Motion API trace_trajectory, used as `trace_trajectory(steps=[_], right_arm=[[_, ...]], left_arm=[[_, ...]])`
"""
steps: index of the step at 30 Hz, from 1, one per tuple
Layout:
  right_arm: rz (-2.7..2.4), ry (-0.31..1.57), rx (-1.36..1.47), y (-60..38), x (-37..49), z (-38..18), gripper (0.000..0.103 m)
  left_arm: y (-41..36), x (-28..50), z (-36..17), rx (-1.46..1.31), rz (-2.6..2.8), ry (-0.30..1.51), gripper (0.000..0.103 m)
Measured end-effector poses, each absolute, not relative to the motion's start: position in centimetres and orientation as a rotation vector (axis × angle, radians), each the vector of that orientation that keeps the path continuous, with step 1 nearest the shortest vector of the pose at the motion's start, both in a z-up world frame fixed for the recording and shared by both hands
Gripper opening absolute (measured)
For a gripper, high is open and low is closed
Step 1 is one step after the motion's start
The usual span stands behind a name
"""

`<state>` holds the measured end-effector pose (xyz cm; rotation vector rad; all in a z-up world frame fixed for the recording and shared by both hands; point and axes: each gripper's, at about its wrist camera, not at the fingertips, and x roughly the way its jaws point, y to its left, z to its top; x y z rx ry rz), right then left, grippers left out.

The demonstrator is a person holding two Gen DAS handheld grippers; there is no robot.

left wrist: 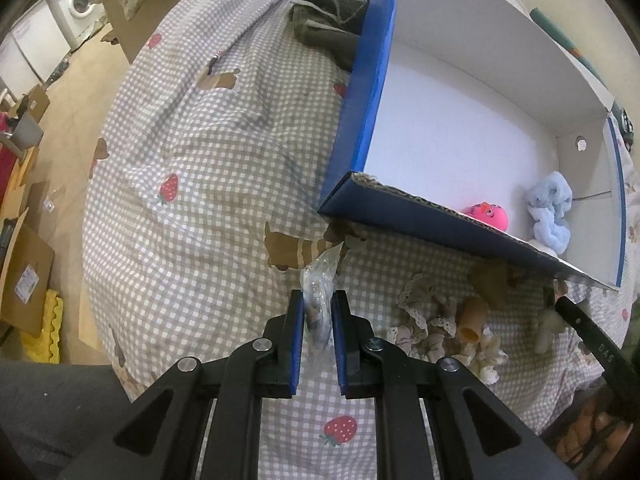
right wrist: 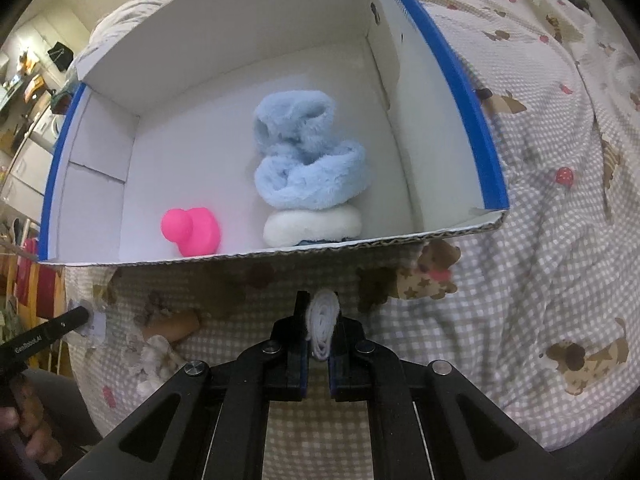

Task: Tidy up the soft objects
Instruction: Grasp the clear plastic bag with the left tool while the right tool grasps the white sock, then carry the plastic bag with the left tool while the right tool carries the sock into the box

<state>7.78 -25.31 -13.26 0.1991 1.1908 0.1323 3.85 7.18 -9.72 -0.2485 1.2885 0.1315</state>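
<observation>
My left gripper [left wrist: 316, 312] is shut on a small clear plastic bag [left wrist: 318, 280] with a dark item inside, held over the checked bedspread in front of the blue box [left wrist: 360, 128]. My right gripper [right wrist: 320, 320] is shut on a white woolly item [right wrist: 322, 328], just short of the box's near wall [right wrist: 280, 256]. Inside the box lie a fluffy light-blue piece [right wrist: 308, 160], a white round pad [right wrist: 312, 226] under it, and a pink rubber duck [right wrist: 192, 232]. Lace scrunchies and a tan tube [left wrist: 444, 328] lie on the bed between the grippers.
A dark green cloth [left wrist: 328, 24] lies on the bed behind the box's left wall. The bed's left edge drops to a floor with cardboard boxes [left wrist: 24, 280] and washing machines [left wrist: 76, 4]. The box is open-topped, with white inner walls.
</observation>
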Motion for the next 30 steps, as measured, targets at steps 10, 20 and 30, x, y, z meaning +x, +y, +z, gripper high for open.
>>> trace_trajectory(steps=[10, 20, 30], right_arm=[[0.136, 1.161, 0.181, -24.4, 6.9, -12.2, 0.008], [0.226, 1.066, 0.158, -22.7, 3.7, -8.7, 0.008], [0.319, 0.977, 0.2, -22.4, 2.2, -4.6, 0.008]], left_arm=[[7.0, 2.7, -8.3, -0.233, 0.14, 1.247, 0.012], [7.3, 1.4, -5.7, -0.231, 0.159, 1.184, 0.012], [6.6, 1.7, -0.4, -0.212, 0.15, 1.054, 0.012]])
